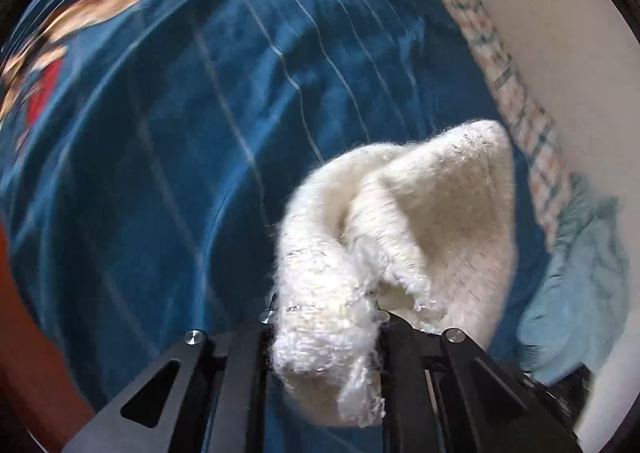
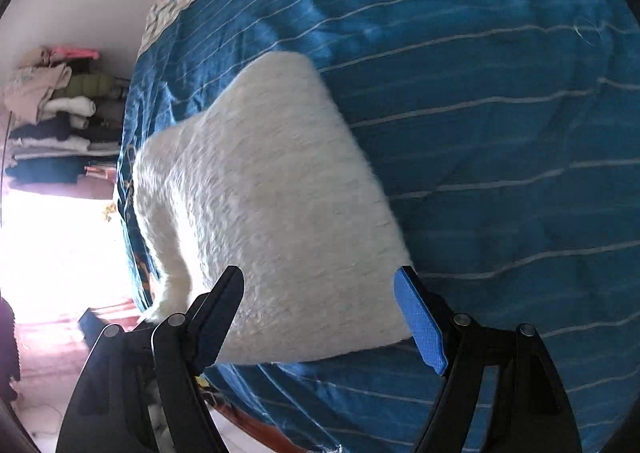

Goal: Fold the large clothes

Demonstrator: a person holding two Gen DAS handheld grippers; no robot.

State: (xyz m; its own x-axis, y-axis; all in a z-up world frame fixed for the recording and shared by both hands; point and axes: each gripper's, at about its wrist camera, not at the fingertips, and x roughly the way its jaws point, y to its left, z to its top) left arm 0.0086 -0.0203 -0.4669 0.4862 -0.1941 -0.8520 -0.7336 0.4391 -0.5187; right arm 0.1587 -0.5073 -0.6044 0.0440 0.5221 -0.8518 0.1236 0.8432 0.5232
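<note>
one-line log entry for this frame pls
left gripper: shut on white sweater | right gripper: open, over sweater | surface: blue striped bedspread

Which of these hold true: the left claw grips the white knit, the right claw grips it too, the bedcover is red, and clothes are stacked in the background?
1. The left claw is clamped on the white knit garment. True.
2. The right claw is clamped on it too. False: its jaws stand wide apart, the knit lying between them unpressed.
3. The bedcover is red. False: it is blue with thin pale stripes.
4. Folded clothes are stacked in the background of the right claw's view. True.
</note>
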